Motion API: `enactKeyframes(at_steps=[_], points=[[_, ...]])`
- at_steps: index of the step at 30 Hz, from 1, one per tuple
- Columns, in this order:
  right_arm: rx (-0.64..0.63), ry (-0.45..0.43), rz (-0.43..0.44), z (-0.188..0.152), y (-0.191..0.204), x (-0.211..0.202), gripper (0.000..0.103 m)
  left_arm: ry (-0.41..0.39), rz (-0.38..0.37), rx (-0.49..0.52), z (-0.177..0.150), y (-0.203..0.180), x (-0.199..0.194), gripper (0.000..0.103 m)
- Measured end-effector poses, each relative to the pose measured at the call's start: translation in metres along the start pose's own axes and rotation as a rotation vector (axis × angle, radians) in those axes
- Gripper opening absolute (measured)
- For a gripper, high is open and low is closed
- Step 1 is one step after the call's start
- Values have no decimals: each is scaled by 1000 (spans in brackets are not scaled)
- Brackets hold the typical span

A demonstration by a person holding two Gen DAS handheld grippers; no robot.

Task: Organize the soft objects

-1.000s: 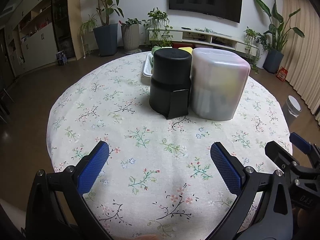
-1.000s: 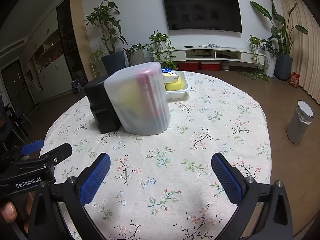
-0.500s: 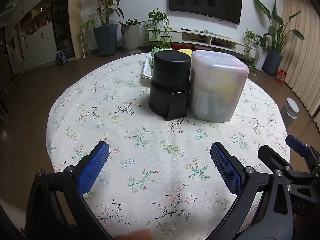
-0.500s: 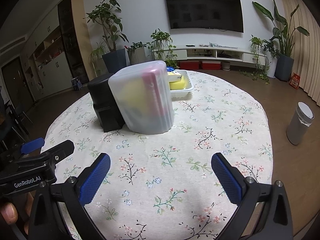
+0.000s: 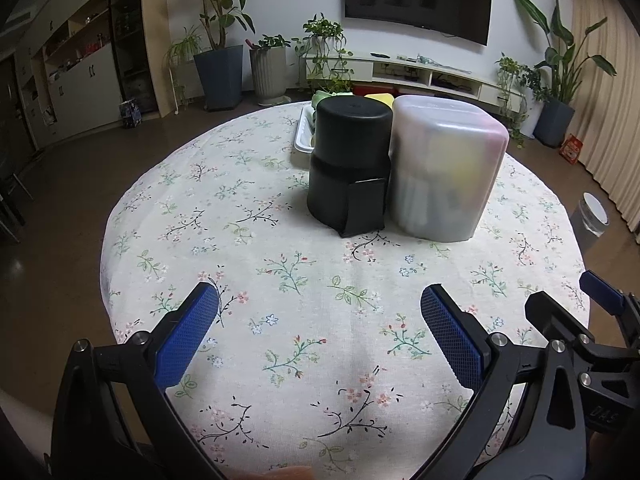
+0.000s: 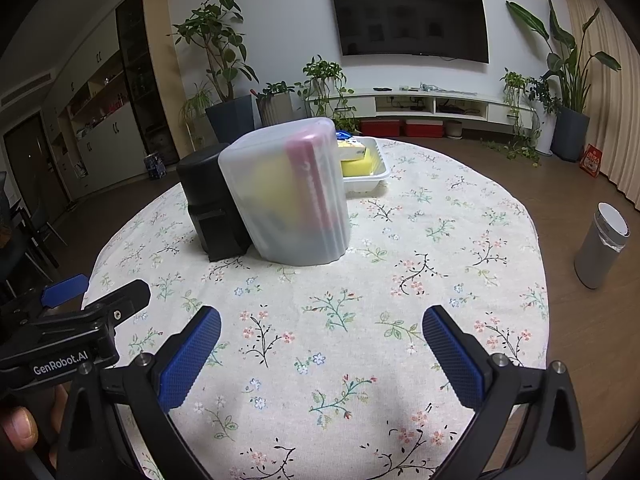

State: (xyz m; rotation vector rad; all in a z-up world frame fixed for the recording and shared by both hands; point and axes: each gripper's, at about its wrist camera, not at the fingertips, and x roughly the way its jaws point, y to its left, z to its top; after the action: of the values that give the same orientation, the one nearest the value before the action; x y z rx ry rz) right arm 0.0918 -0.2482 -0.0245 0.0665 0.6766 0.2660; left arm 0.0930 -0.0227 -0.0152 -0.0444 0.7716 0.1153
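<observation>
A frosted translucent bin (image 5: 444,168) (image 6: 290,196) stands upside down on the flowered tablecloth, with yellow and pink shapes blurred inside it. A black bin (image 5: 348,164) (image 6: 212,204), also inverted, touches its left side. Behind both sits a white tray (image 6: 374,176) (image 5: 303,142) holding yellow sponges (image 6: 354,160) and something green (image 5: 326,98). My left gripper (image 5: 318,334) hovers open over the near part of the table, nothing between its fingers. My right gripper (image 6: 320,354) is open too and empty, to the right of the left one.
The round table (image 5: 200,216) drops off at the left and right edges. A grey cylindrical bin (image 6: 602,250) stands on the floor to the right. Potted plants, a TV shelf and cabinets line the far walls. A thumb shows at the lower left of the right wrist view.
Both grippers have drifted slightly back and up from the bins, so the bins look a little smaller and farther. Both stay open and empty.
</observation>
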Motion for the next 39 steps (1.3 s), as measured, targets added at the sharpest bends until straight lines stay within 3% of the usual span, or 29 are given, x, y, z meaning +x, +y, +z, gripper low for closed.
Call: enactKeyframes(at_steps=[39], points=[[-12, 14, 7, -2, 1, 3, 103, 14, -11, -20, -3, 6, 5, 103]])
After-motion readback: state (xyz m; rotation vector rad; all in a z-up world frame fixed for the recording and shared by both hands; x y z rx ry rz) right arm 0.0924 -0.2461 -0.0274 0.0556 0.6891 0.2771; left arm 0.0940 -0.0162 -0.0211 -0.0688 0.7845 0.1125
